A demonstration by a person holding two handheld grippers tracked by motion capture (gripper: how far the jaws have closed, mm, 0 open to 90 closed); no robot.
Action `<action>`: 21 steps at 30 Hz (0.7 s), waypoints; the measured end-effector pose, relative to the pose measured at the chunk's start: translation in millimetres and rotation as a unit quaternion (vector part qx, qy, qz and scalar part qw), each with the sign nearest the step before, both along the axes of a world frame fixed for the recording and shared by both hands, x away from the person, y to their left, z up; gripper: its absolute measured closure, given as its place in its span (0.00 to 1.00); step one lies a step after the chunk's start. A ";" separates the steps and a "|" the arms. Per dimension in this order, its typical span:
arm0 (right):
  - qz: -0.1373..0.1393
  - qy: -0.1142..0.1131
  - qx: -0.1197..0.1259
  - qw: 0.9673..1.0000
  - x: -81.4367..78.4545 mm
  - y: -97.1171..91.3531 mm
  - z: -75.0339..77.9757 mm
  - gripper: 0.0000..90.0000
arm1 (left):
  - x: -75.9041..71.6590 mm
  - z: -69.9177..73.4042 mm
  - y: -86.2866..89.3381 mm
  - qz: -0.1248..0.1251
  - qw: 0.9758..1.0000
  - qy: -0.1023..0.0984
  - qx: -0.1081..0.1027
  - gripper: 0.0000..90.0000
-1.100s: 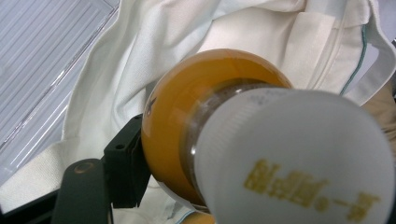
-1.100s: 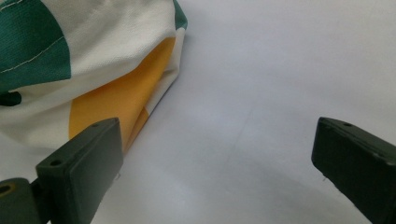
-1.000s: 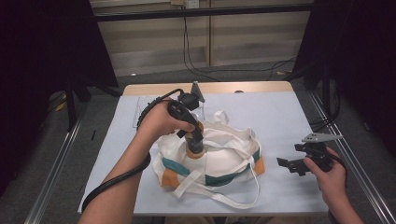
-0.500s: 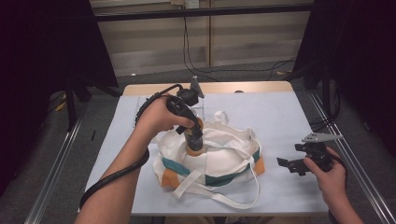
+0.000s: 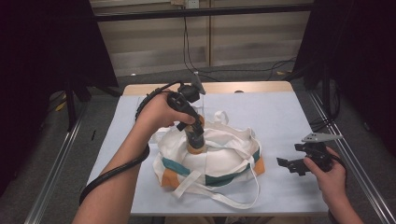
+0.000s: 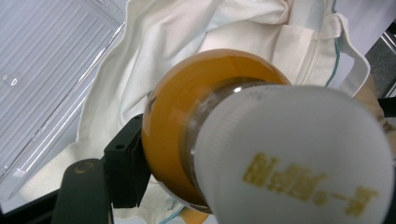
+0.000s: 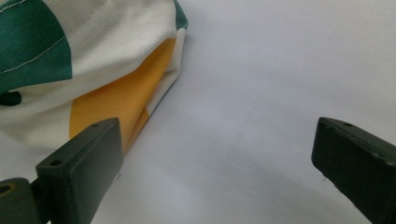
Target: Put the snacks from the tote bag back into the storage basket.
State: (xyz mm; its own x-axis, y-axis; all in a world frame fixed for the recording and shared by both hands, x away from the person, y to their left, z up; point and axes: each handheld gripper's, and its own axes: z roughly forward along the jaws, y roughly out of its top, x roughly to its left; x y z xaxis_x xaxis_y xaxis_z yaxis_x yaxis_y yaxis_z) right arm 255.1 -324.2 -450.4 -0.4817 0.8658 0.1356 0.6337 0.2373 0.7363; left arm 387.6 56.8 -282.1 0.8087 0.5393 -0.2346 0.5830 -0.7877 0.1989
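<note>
High view gives the clearest idea of the progress: the left gripper (image 5: 195, 136) holds an orange bottle (image 5: 196, 141) upright over the middle of a white cloth bag (image 5: 224, 156), which lies crumpled on the blue-grey table (image 5: 289, 116) with its straps spread toward the near edge. In the left gripper view the bottle (image 6: 187, 126) is very close to the camera, its white cap (image 6: 299, 154) turned toward the lens, and one black jaw presses against its side, so the jaws are closed around the bottle body; the second jaw is hidden behind the bottle. Under the bottle I see folds of the white cloth (image 6: 154, 56), and a clear ribbed tray (image 6: 46, 70) lies beside the bag. I cannot tell if the bottle already stands inside the mouth of the bag or only rests above the fabric, because the folds hide the opening. The right gripper (image 5: 299, 163) waits low over the table at the right, well apart from the bottle; in the right gripper view its jaws stand wide apart with nothing between them, and the orange and green corner of the bag (image 7: 112, 93) is just beside it. My judgement is that picking up the bottle is done, and what remains is to lower it fully into the bag and let go.
</note>
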 end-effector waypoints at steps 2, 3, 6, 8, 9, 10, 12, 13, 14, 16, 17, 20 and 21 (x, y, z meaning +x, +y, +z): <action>0.000 0.000 0.001 1.000 0.0 0.0 -0.1 0.02 | 1.1 1.5 -0.2 -0.007 1.000 -0.001 0.001 0.33; 0.000 0.001 0.002 1.000 0.0 0.0 0.0 0.02 | 1.2 2.2 -0.4 -0.005 1.000 -0.001 0.001 0.33; 0.000 0.000 0.001 1.000 0.0 -0.2 0.0 0.02 | 1.3 3.4 -0.9 -0.002 1.000 -0.002 -0.001 0.33; 0.000 0.000 0.001 1.000 -0.1 0.0 0.2 0.02 | 2.3 4.9 -1.0 -0.004 1.000 -0.002 0.000 0.33; 0.001 0.000 0.001 1.000 -0.1 -0.1 0.2 0.02 | 2.8 5.5 -1.1 -0.007 1.000 -0.003 0.000 0.33; 0.001 0.000 0.001 1.000 -0.1 0.0 0.1 0.02 | 3.2 6.0 -1.0 -0.008 1.000 -0.002 0.001 0.33; 0.002 0.001 0.001 1.000 -0.1 0.2 0.0 0.02 | 3.3 7.2 -1.0 -0.001 1.000 -0.001 -0.002 0.33; 0.002 0.001 0.002 1.000 0.0 0.2 0.0 0.02 | 4.3 8.1 -0.9 -0.008 1.000 -0.001 -0.002 0.33; 0.002 0.001 0.002 1.000 0.0 0.2 -0.1 0.02 | 3.6 8.9 -1.1 -0.003 1.000 0.001 -0.002 0.33; 0.002 0.000 0.001 1.000 0.1 0.3 -0.2 0.02 | 3.7 9.4 -1.2 0.000 1.000 0.000 -0.005 0.33; 0.001 0.001 0.001 1.000 0.0 0.4 -0.3 0.02 | 5.4 11.1 -0.5 -0.007 1.000 -0.001 -0.005 0.33; 0.001 0.002 0.002 1.000 0.0 0.5 -0.3 0.02 | 5.9 13.1 -0.5 0.000 1.000 -0.001 -0.005 0.33; 0.002 0.002 0.002 1.000 0.1 0.4 -0.3 0.02 | 6.0 13.9 -0.5 0.001 1.000 -0.001 -0.005 0.33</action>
